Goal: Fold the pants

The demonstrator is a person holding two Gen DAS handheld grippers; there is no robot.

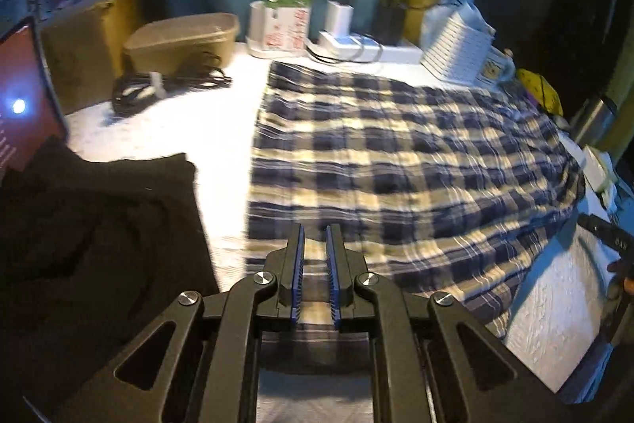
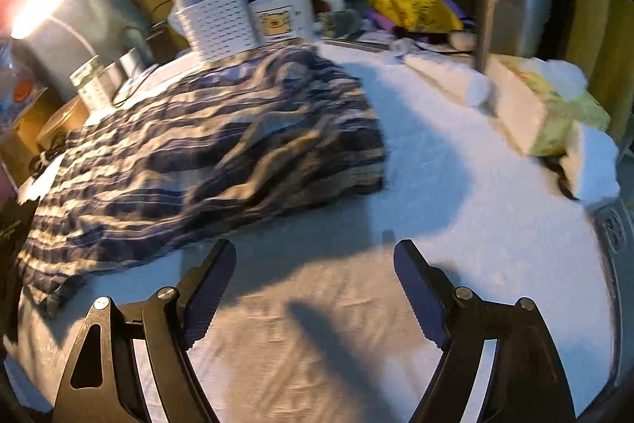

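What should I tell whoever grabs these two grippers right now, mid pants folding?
Left gripper: jaws nearly closed with a narrow gap, over the near edge of the blue and cream plaid pants; whether it pinches cloth is unclear.
Right gripper: wide open, empty, over the white tablecloth, apart from the pants.
Done: pants lie in a rumpled, roughly rectangular bundle.
Left: smooth it and finish the folds.

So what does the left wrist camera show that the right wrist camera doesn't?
Only the left wrist view shows the black cloth, the coiled cable and the left gripper, fingers nearly together over the pants' edge. Only the right shows the steel canister and the open right gripper. Both show the plaid pants and white basket.
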